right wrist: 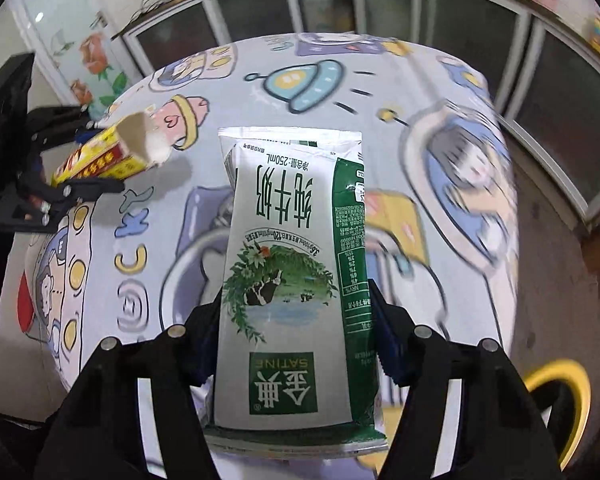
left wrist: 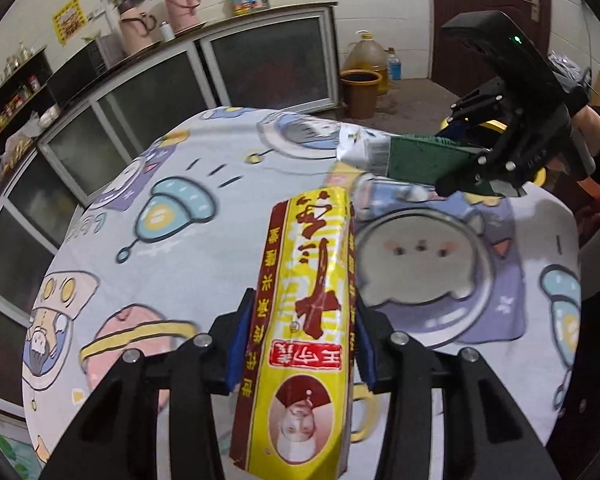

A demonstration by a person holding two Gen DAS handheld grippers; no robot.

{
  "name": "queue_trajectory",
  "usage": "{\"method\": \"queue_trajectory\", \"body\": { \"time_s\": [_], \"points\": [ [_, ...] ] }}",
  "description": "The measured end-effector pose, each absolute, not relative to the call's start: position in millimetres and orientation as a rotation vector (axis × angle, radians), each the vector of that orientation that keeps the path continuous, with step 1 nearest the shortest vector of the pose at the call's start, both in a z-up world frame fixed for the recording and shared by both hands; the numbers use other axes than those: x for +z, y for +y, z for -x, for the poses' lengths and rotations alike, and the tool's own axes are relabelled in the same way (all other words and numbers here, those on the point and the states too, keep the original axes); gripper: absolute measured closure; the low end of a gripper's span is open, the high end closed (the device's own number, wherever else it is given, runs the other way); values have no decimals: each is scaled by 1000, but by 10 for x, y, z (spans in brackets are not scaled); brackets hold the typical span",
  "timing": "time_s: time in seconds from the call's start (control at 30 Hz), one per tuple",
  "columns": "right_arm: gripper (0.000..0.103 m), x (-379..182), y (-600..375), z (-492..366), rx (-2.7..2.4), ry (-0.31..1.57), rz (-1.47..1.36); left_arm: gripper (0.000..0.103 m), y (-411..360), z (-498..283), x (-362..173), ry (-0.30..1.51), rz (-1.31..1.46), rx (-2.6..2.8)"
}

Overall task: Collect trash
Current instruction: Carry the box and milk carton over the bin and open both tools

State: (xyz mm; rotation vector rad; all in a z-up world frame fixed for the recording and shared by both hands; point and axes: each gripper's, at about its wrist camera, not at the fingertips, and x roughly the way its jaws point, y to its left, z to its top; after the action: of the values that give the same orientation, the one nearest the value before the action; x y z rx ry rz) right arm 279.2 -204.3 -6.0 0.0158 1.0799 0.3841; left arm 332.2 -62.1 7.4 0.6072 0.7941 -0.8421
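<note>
Each camera looks forward and down along its own hand-held gripper, close above the worktop (left wrist: 148,280); both share it, each catching the other gripper.

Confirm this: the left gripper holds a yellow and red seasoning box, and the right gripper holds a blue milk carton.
Not blue. The milk carton in the right gripper is green and white, as the right wrist view shows. The left gripper does hold the yellow and red seasoning box.

Box (left wrist: 300,320) in left jaws, carton (right wrist: 296,280) in right, both above tablecloth (left wrist: 148,248)
</note>
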Motion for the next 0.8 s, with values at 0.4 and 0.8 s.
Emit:
{"method": "queue_trajectory", "body": {
  "time_s": [0.4, 0.8],
  "points": [
    [43, 164, -3579, -1709, 66, 979, -195, 58, -2218, -2627, 146, 689, -547, -1042],
    [42, -177, -4753, -1070, -292, 991, -284, 58, -3798, -2486, -280, 814, -477, -1071]
  ]
}}
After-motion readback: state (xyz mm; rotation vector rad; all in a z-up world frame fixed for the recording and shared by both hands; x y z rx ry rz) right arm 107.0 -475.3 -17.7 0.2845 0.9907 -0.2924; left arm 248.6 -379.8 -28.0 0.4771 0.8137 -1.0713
